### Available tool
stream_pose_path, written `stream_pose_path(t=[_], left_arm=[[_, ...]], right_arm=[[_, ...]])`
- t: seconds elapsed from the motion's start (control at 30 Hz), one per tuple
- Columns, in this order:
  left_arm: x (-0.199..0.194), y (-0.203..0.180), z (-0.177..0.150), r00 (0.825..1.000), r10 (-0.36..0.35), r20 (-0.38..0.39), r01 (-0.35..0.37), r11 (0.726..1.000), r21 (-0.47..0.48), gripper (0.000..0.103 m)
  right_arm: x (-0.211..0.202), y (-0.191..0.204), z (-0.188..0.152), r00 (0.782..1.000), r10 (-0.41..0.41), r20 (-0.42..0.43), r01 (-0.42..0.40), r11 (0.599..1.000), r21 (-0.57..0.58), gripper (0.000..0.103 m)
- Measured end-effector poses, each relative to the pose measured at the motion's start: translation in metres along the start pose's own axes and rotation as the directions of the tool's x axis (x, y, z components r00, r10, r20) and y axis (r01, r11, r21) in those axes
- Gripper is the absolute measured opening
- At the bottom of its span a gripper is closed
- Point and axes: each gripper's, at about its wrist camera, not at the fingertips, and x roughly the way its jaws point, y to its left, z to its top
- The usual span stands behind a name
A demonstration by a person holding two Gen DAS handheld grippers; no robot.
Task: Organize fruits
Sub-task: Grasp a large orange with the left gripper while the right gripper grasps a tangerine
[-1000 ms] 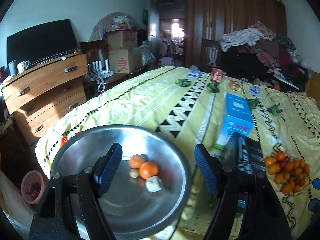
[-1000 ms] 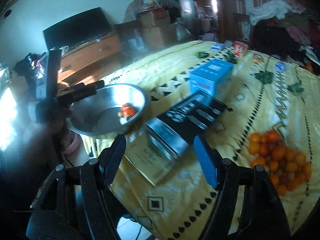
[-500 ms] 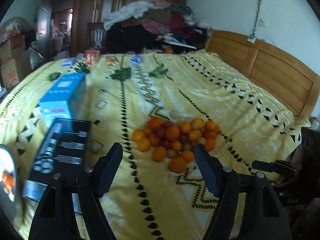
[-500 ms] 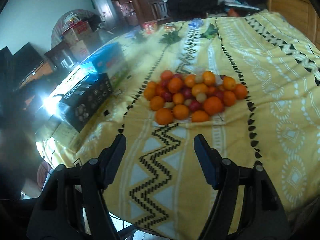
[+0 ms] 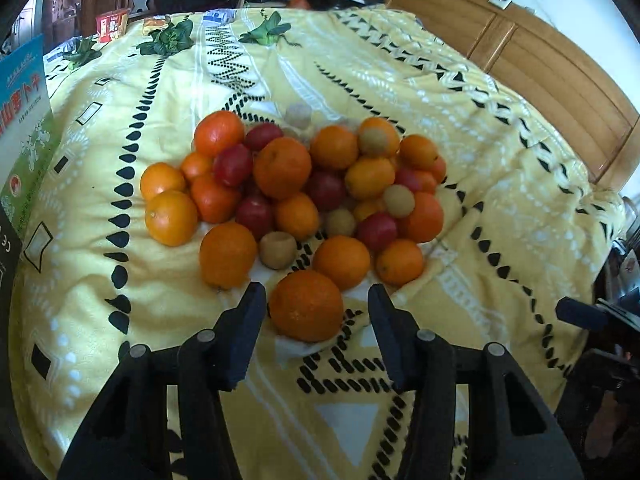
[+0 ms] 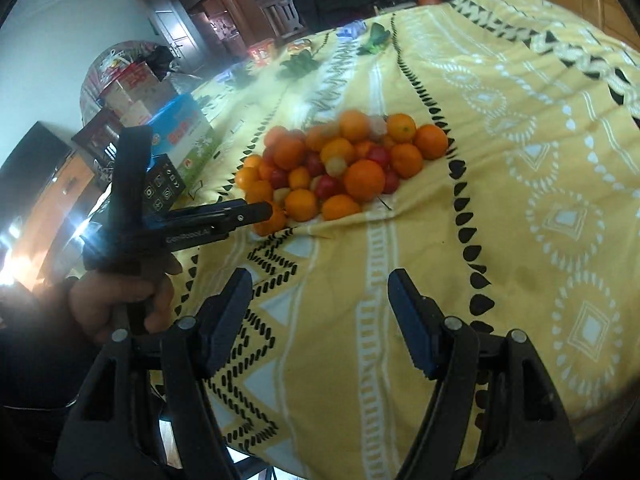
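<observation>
Yellow patterned bedspread; fruit pile at its centre. Left gripper wide open, empty, straddling the nearest orange; advance until the pads flank its widest part, then close gently. Right gripper open, empty, well clear.

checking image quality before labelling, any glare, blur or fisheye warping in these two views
Left wrist: sharp and evenly lit on the fruit pile; fisheye bends the headboard and darkens the corners. Right wrist: blown-out glare at the left edge beside the hand, haze softens the far boxes, fruit slightly soft.
</observation>
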Motion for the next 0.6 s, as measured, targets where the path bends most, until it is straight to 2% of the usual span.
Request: stream_pose_path(t=[0.17,0.2,0.23,0.3,0.33,0.4,0.5,0.6], left_arm=[[0.014,0.005,-0.006,1.000,0.008,-0.016,-0.008,1.000,0.002,0.054],[0.017,0.006,-0.007,1.000,0.008,-0.020,-0.008,1.000,0.003,0.052],[0.019,0.006,-0.008,1.000,0.010,-0.022,-0.010,1.000,0.011,0.043],[0.016,0.006,-0.011,1.000,0.005,-0.005,-0.005,1.000,0.014,0.043],[0.014,0.007,-0.012,1.000,0.004,0.004,-0.004,1.000,0.011,0.043],[0.008,0.009,-0.014,1.000,0.004,0.024,-0.004,1.000,0.004,0.043],[0.000,0.017,-0.019,0.999,0.005,0.037,-0.004,1.000,-0.028,0.043],[-0.005,0.022,-0.022,0.999,0.012,0.039,-0.011,0.999,-0.040,0.043]], right_arm=[[0.010,0.000,0.009,1.000,0.016,-0.006,-0.016,1.000,-0.009,0.071],[0.013,0.001,0.012,1.000,0.022,-0.008,-0.022,1.000,-0.016,0.071],[0.016,0.004,0.013,1.000,0.025,-0.009,-0.025,0.999,-0.020,0.071],[0.025,0.004,0.018,0.999,0.035,-0.017,-0.035,0.999,-0.018,0.070],[0.032,0.003,0.021,0.999,0.039,-0.024,-0.039,0.999,-0.018,0.068],[0.041,0.004,0.029,0.999,0.038,-0.028,-0.038,0.999,-0.026,0.057],[0.065,0.003,0.042,0.999,-0.002,-0.037,0.001,0.999,-0.043,0.051],[0.087,0.003,0.048,0.996,-0.048,-0.071,0.045,0.998,-0.052,0.050]])
